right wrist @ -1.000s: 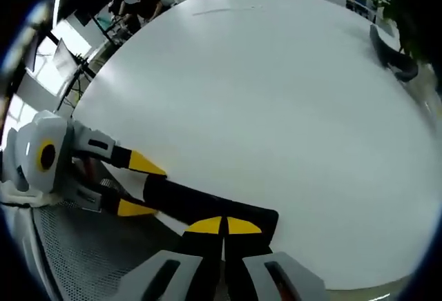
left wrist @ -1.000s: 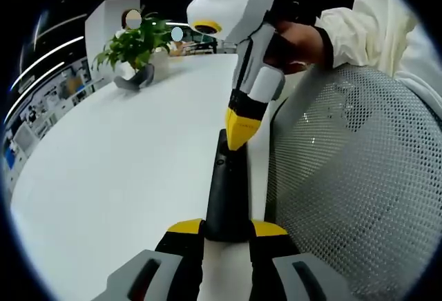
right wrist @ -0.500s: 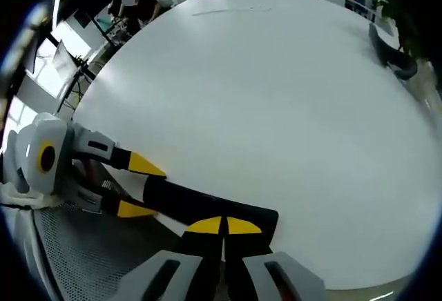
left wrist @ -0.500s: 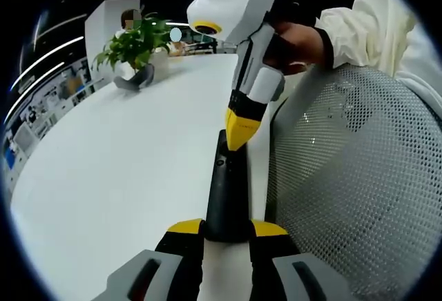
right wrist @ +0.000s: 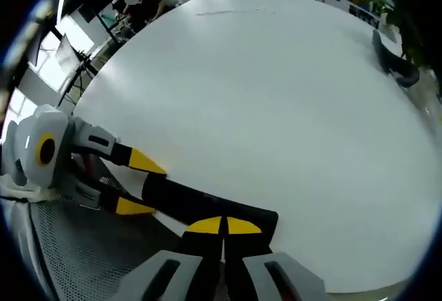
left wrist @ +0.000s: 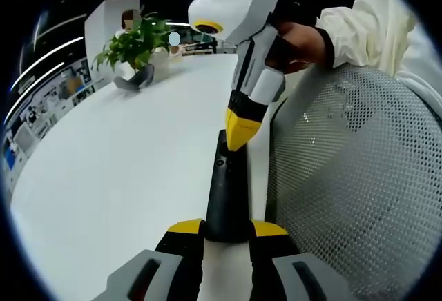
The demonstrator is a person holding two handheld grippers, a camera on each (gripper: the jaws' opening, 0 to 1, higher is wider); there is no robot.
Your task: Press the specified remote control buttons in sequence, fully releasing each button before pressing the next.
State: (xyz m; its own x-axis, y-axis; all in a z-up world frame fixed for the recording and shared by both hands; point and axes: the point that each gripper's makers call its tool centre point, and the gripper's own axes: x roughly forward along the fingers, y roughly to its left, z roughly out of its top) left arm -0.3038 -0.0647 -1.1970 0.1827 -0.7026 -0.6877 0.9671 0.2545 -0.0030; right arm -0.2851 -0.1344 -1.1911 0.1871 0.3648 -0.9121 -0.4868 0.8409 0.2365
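Observation:
A slim black remote control (left wrist: 224, 190) lies lengthwise over the white table's near edge. My left gripper (left wrist: 226, 227) is shut on its near end, one yellow tip on each side. My right gripper (left wrist: 240, 132), held by a hand, comes down from above with its yellow tips shut together and resting on the remote's far end. In the right gripper view, the shut right gripper (right wrist: 222, 225) sits on top of the remote control (right wrist: 200, 203). There the left gripper (right wrist: 141, 185) clasps the remote from the left.
The round white table (left wrist: 131, 156) stretches ahead. A potted plant (left wrist: 132, 47) in a dark curved holder (right wrist: 392, 59) stands at its far side. A grey mesh chair back (left wrist: 345, 177) is close on the right, under a white sleeve (left wrist: 373, 25). A person (right wrist: 135, 4) sits far off.
The right gripper's body has tilted very slightly and its view has shifted a touch. Its tips stay on the remote, and the left gripper's hold is unchanged.

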